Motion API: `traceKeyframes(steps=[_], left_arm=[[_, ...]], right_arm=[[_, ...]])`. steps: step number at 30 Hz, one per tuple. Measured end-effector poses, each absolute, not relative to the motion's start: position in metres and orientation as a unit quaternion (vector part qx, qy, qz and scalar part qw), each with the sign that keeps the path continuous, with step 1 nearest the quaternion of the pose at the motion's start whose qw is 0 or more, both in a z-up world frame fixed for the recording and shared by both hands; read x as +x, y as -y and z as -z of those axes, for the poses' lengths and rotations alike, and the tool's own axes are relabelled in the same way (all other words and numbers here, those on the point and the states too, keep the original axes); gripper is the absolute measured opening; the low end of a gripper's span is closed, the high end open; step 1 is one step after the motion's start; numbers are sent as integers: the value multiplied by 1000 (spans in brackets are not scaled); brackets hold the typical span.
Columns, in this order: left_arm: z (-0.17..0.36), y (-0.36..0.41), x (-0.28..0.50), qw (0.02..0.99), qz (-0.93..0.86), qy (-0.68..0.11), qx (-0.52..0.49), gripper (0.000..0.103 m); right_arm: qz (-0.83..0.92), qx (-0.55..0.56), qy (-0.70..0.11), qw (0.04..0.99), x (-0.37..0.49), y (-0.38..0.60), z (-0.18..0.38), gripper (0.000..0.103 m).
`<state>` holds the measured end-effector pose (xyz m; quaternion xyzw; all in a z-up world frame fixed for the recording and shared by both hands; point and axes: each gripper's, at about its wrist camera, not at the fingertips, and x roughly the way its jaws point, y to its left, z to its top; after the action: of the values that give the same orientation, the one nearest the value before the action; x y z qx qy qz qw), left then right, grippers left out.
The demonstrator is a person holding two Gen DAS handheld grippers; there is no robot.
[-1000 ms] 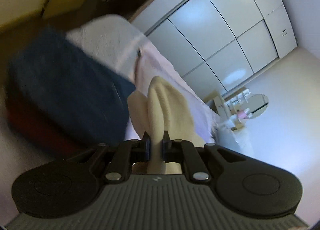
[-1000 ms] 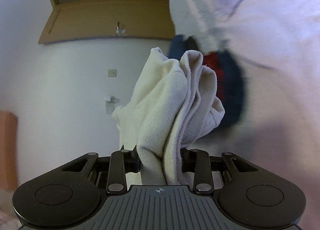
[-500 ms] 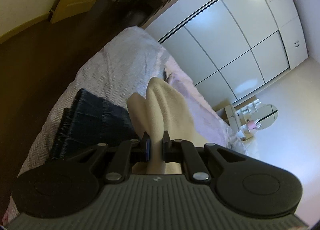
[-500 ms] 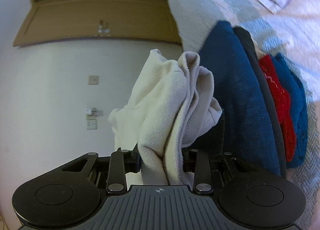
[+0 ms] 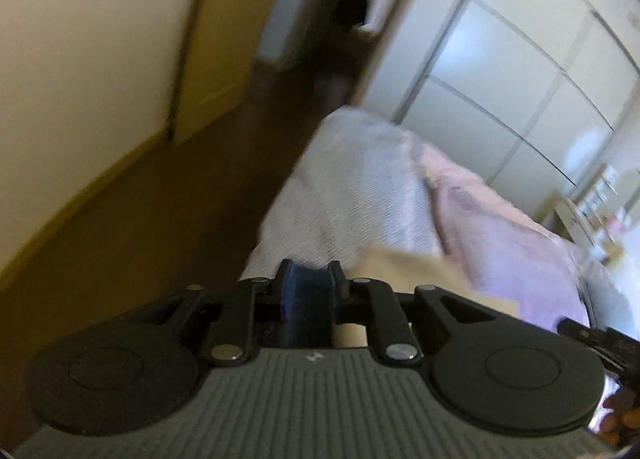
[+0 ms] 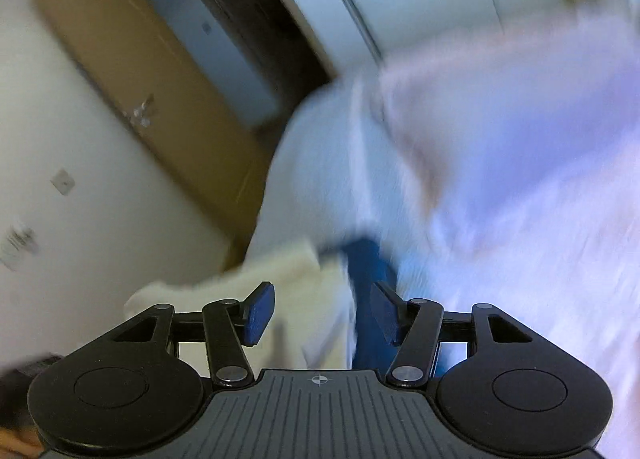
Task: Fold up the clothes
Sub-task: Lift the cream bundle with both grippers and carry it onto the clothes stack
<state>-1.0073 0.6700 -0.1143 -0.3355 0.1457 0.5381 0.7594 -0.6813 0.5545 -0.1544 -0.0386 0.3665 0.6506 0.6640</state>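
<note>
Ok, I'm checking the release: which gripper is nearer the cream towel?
Right, probably. The cream towel lies loose between the jaws of the right gripper, which have just been opening. The left gripper, jaws also just opening and empty, has the towel off beside its fingertips.

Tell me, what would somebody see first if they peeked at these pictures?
Probably the cream-coloured garment lying low in the right wrist view, beside a dark blue garment on the bed. The right tongs stand open above them, gripping nothing. Behind, a brown door stands at the left.
</note>
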Motion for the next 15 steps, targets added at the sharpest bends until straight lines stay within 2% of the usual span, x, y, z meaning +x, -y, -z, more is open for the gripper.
traceKeyframes(steps=[2,7,11,15], left_arm=[[106,-668,-978,785,-510,-156,-315,11],[126,-677,-920,812,-483,-191,-267,12],[168,-699,-925,779,-521,-207,-282,11],[202,-692,-941,779,-519,-179,-302,7]], right_arm=[[-661,-69,-320,675,-706,-555,148,57],[-648,-108,-305,689,-740,-576,170,57],[-626,-127,-312,704,-743,-597,194,57],[-626,-148,-314,699,-745,-606,221,57]])
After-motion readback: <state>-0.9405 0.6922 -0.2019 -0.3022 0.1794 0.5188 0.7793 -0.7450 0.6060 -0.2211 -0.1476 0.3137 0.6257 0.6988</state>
